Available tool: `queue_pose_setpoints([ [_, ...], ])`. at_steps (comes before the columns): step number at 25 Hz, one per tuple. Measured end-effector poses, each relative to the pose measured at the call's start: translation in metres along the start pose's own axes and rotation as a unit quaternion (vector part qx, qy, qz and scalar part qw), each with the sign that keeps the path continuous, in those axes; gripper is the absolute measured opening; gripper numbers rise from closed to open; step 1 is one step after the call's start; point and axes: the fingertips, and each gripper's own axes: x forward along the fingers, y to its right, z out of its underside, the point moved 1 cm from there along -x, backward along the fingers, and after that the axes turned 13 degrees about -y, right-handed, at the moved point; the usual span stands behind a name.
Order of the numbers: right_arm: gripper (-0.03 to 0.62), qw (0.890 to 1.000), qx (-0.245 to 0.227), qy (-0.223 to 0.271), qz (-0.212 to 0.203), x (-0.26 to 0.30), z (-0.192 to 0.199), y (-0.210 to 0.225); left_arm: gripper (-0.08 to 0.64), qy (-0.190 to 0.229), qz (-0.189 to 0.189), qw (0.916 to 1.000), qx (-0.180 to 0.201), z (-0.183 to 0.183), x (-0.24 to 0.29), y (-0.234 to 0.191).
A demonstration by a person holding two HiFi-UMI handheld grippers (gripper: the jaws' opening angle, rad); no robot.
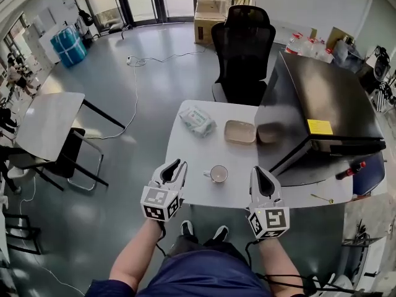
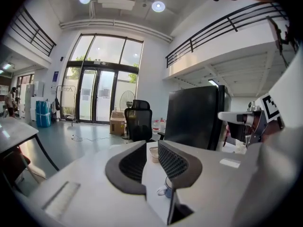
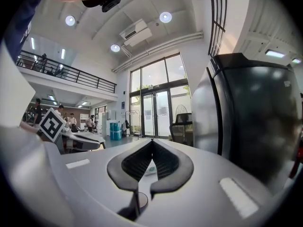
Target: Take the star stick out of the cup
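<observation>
While one cup is flanked by the slightly parted left gripper and closed right gripper (both empty), one wipes pack and one tray are seen beyond.

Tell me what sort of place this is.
Probably an open-plan office or workshop hall: a black office chair stands at a white table, with tall glass doors and a railed mezzanine overhead.

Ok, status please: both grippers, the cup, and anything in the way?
Left gripper open, right gripper shut, both empty. Cup upright on table between them; no stick visible in it. Nothing in the way.
</observation>
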Motion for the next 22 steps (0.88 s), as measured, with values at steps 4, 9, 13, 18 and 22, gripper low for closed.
queue_pose_setpoints([
  [4,0.007,1.0,0.007,-0.004,0.027,0.002,-0.002,0.002,0.078,-0.028,0.031,0.9991,0.012,0.01,0.022,-0.005],
  [9,0.006,0.998,0.018,-0.008,0.061,0.0,0.003,0.007,0.078,-0.07,0.082,0.9937,0.032,0.03,0.05,0.001],
  [13,0.006,0.996,0.032,-0.02,0.085,-0.006,0.017,0.012,0.078,-0.105,0.117,0.9869,0.037,0.053,0.065,0.011],
  [18,0.006,0.994,0.043,-0.021,0.101,-0.009,0.023,0.017,0.08,-0.118,0.155,0.9791,0.059,0.07,0.079,0.02],
  [22,0.006,0.992,0.052,-0.02,0.112,-0.013,0.028,0.022,0.08,-0.134,0.176,0.9726,0.071,0.079,0.09,0.029],
])
